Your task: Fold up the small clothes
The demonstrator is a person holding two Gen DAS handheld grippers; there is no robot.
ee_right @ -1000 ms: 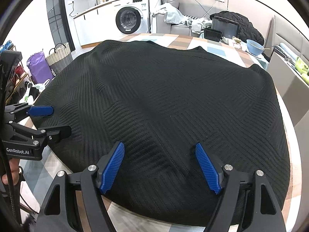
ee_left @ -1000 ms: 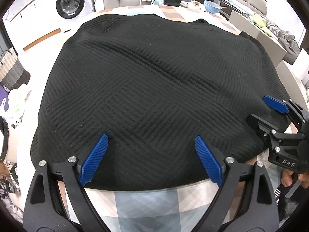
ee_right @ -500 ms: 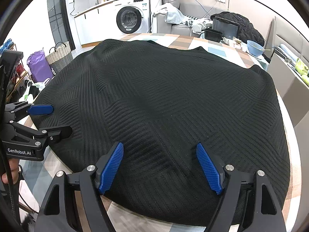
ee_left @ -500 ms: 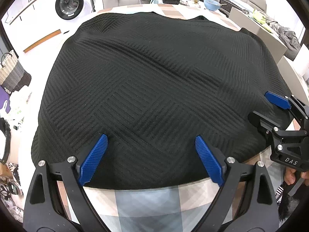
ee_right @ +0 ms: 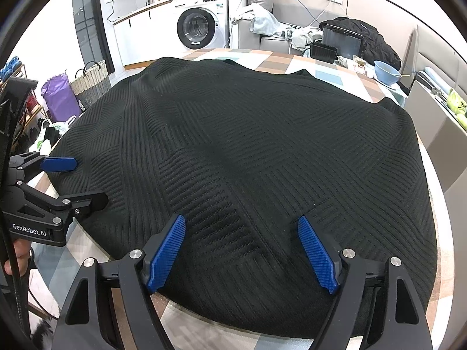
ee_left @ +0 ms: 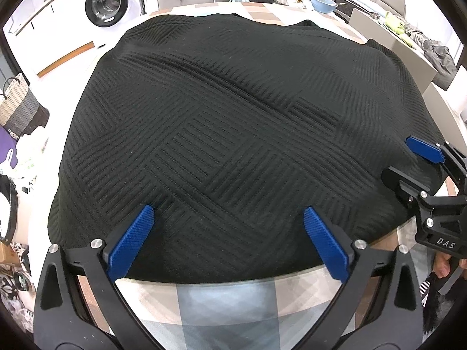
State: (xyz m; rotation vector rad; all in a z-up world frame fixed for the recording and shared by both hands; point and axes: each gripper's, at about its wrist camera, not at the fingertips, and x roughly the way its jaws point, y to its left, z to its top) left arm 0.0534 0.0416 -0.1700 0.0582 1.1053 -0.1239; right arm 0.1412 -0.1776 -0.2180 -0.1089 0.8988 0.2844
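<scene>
A black knit garment (ee_left: 233, 134) with a ribbed block pattern lies spread flat over most of the checked tablecloth (ee_left: 221, 300). My left gripper (ee_left: 229, 214) hovers over the garment's near hem. Its jaws are opening, with nothing pinched between the blue pads (ee_left: 131, 242). The right gripper (ee_right: 241, 221) also stands open over the near hem of the same garment (ee_right: 262, 160), further right. Each gripper shows in the other's view: the right gripper (ee_left: 398, 157) at the right side, the left gripper (ee_right: 89, 179) at the left side.
A blue bowl (ee_right: 386, 71) and a black box (ee_right: 322, 51) sit at the table's far end. Beyond are a washing machine (ee_right: 201, 27), a sofa with clothes (ee_right: 271, 27), and a woven basket (ee_right: 90, 83) on the floor at left. A person's fingers (ee_left: 443, 265) hold the right gripper's handle.
The left gripper's blue pads have spread a little wider apart. The garment and the right gripper stay as they were.
</scene>
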